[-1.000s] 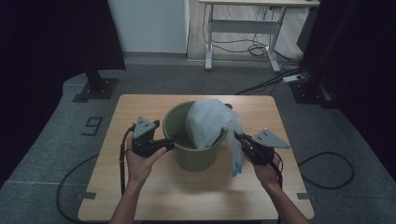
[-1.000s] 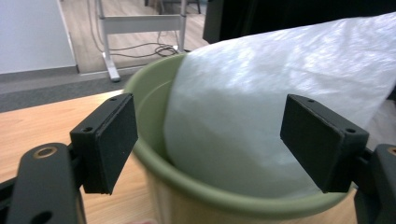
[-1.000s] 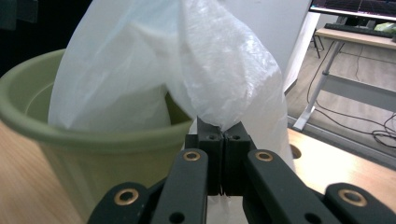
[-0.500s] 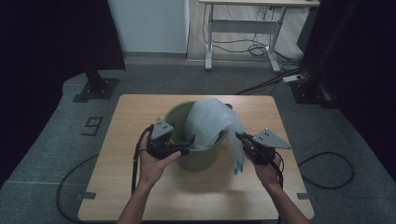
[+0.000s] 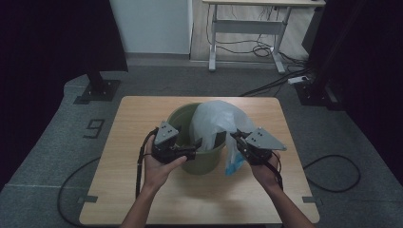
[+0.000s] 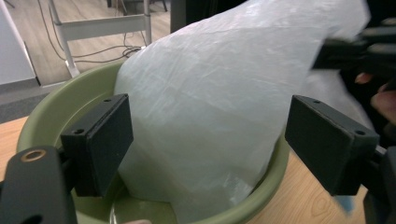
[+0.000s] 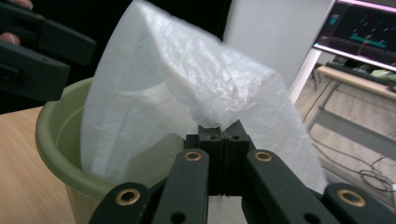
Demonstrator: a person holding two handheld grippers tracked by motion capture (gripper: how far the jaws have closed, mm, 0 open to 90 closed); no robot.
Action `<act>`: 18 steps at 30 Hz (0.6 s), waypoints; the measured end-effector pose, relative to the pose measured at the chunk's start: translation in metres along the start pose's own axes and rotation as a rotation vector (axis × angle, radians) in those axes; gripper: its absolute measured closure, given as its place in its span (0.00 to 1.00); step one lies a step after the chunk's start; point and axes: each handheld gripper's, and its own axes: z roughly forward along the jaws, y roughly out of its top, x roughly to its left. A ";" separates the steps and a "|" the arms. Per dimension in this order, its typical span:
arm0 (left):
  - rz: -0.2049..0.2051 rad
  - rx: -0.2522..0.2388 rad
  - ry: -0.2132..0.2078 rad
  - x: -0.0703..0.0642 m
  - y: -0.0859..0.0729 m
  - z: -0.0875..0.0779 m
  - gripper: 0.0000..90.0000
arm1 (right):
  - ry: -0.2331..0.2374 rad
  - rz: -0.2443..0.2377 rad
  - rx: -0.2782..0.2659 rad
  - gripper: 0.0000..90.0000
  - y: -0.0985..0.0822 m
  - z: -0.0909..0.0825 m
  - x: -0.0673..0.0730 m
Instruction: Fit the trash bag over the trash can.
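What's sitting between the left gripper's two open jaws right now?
In the left gripper view, the white plastic bag bulges up between the open jaws of the left gripper, with the green bucket rim below it. The pads aren't pressing it.

A white plastic bag [image 5: 216,121] stands bunched inside a green bucket [image 5: 183,116] mid-table, its right edge draping over the bucket's rim

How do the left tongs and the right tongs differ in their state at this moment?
The left tongs stand wide open, while the right tongs are shut. The left tongs hold nothing, with the white plastic bag between their pads untouched; the right tongs pinch a fold of that bag. Both are black and sit close to the green bucket.
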 end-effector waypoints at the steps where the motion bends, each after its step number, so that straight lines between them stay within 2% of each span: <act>1: 0.003 0.000 -0.001 -0.001 0.001 0.001 0.17 | 0.009 0.001 0.008 0.98 0.000 0.005 0.003; 5: 0.018 0.008 -0.018 -0.005 0.005 0.009 0.17 | 0.024 -0.006 0.017 0.98 0.000 0.011 0.008; 9: 0.021 0.003 -0.011 -0.008 0.007 0.013 0.18 | 0.026 -0.003 0.020 0.98 -0.001 0.013 0.008; 10: 0.020 -0.005 -0.001 -0.009 0.008 0.014 0.22 | 0.028 -0.002 0.020 0.97 -0.001 0.013 0.008; 14: 0.011 -0.034 0.029 -0.011 0.011 0.019 0.28 | 0.030 0.000 0.020 0.97 -0.001 0.013 0.009; 17: 0.004 -0.028 0.040 -0.011 0.013 0.024 0.41 | 0.032 0.004 0.018 0.96 -0.001 0.012 0.008; 18: 0.009 -0.026 0.051 -0.011 0.013 0.025 0.41 | 0.032 0.004 0.018 0.96 -0.001 0.012 0.008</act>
